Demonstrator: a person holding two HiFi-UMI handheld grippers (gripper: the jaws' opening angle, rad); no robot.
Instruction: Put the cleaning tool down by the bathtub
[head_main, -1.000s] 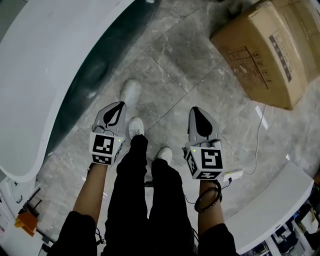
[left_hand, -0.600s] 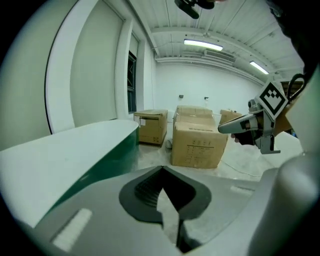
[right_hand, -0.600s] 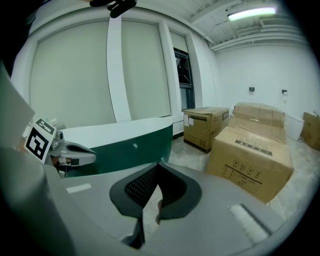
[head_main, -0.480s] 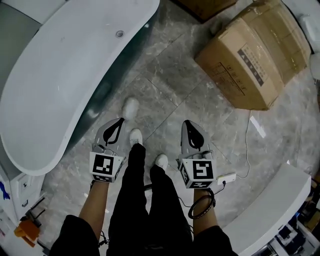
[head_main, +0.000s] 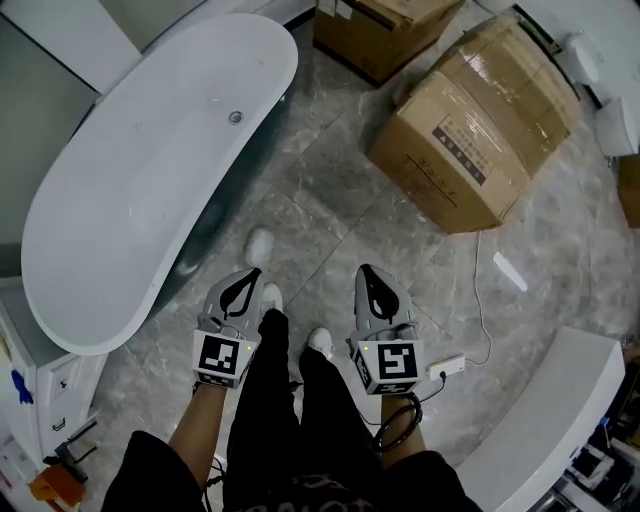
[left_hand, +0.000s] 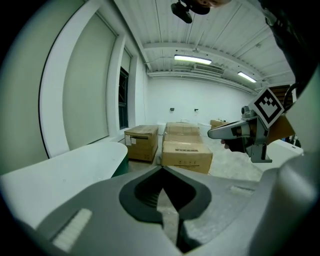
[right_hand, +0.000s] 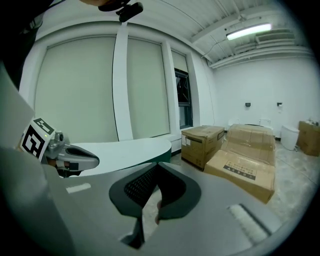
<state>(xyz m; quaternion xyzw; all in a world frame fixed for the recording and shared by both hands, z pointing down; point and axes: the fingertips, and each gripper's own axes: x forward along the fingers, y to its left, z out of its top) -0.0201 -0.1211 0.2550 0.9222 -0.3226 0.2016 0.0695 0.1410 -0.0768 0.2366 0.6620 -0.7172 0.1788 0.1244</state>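
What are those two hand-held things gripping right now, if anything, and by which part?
Nothing: the left tool and the right tool are both shut and empty.

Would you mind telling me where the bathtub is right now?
In the head view, the white bathtub fills the upper left, just left of the left hand-held gripper.

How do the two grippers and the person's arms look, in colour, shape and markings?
Both the left gripper and the right gripper are light grey wedges with black ribbed jaw pads around a teardrop opening. Each carries a white cube with black square markers. Black sleeves leave the forearms bare; a black band circles the right wrist.
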